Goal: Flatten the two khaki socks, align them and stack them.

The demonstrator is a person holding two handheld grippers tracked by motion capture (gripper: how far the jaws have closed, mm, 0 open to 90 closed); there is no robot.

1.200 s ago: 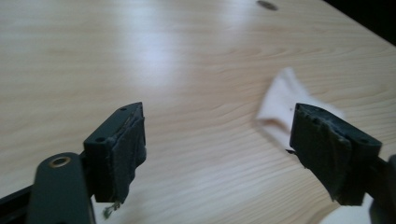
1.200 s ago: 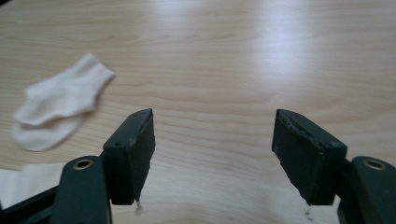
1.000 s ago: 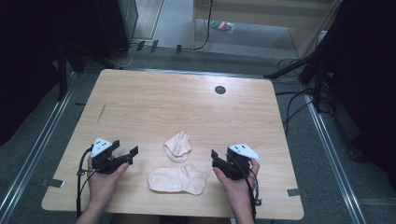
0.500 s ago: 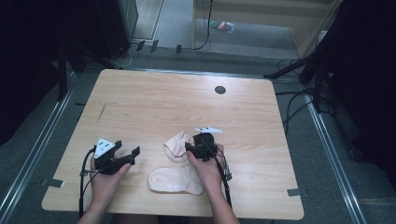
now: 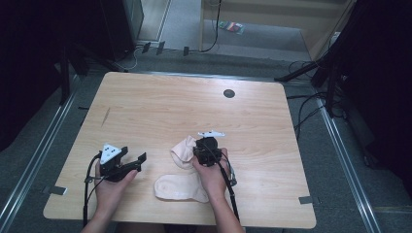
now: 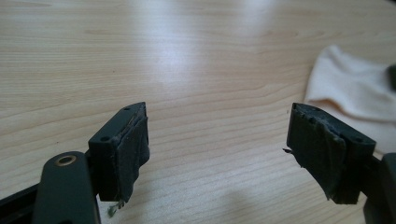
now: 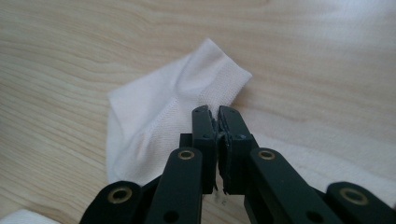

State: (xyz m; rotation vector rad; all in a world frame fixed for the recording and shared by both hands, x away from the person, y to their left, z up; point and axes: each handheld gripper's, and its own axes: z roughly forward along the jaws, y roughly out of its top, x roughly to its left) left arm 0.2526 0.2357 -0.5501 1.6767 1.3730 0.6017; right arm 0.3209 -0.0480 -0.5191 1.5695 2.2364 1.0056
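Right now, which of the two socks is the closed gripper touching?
The crumpled sock farther from the person: the right gripper is shut on its edge. The other sock lies flat near the table's front edge, untouched.

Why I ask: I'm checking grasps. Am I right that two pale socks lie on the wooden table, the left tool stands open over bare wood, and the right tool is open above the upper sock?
Not quite: the right tool is shut, its jaws closed together at the upper sock, as the right gripper view shows. The rest holds: two socks on the table, the lower sock nearer the person, and the left tool open over bare wood.
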